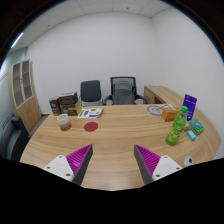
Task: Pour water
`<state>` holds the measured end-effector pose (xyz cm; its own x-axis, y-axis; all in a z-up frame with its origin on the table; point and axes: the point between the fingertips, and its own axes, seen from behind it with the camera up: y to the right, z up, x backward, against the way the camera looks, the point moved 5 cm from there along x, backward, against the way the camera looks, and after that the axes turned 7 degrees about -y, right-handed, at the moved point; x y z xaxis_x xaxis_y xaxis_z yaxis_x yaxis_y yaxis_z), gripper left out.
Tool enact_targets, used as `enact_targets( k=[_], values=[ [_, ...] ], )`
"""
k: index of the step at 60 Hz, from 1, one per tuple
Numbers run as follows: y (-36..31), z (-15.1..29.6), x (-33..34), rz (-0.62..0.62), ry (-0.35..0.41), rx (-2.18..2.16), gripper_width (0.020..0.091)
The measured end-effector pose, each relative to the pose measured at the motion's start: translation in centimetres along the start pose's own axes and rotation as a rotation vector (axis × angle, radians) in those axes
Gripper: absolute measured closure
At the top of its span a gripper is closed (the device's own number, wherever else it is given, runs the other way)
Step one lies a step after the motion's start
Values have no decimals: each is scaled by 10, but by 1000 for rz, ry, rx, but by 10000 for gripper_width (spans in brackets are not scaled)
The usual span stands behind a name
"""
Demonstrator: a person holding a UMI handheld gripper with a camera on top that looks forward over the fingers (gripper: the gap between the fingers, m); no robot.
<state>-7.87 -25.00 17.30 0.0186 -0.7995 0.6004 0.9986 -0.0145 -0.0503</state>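
Gripper view puts your two fingers [112,163] low over the near edge of a wooden table [120,135], spread wide with nothing between them; the purple pads [78,158] face each other across bare tabletop.

Well beyond the fingers, at about 11 o'clock, you have a clear cup [64,121] standing upright, with a red coaster [90,127] lying flat just to its right. Farther off at 2 o'clock stands a green bottle [178,127], upright, near the table's right end. A purple box [190,107] stands close behind it, and a small teal pack [197,127] lies just to its right. A plate [156,110] sits toward the far right edge of the table.

At 12 o'clock, past the table's far side, two office chairs [108,91] face you against a white wall. At 10 o'clock a wooden cabinet [22,82] stands by the wall. You cannot tell from here whether the cup or the bottle holds water.
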Motion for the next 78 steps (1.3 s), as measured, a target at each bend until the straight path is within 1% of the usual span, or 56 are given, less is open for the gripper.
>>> enact_targets(
  k=[4,10,12,19,28,36,39,44,46,48,52,55,58,60,63,64,68,78],
  values=[
    [52,-9,-10,-32,37,-19,246],
    [125,-21,-25,-80,61,-81,251],
    [148,-22,-31,-95,72,-101,259],
    [221,-17,-59,-149,120,-140,248],
    [280,0,-109,-174,170,-137,247],
    [301,26,-142,-159,241,-106,250],
    [304,33,-152,-143,263,-96,285],
    [305,36,-168,-121,269,-85,412],
    [304,39,-171,-108,288,-80,448],
    [303,40,-174,-99,298,-71,507],
    [304,43,-177,-115,313,-40,535],
    [301,44,-178,-107,317,-30,575],
    [302,44,-179,-107,303,-29,620],
    [303,44,-179,-108,299,-23,661],
    [299,45,-178,-116,306,4,752],
    [299,45,-178,-125,309,12,768],
    [302,47,-178,-165,312,32,769],
    [292,52,-184,-226,268,134,770]
  ],
)
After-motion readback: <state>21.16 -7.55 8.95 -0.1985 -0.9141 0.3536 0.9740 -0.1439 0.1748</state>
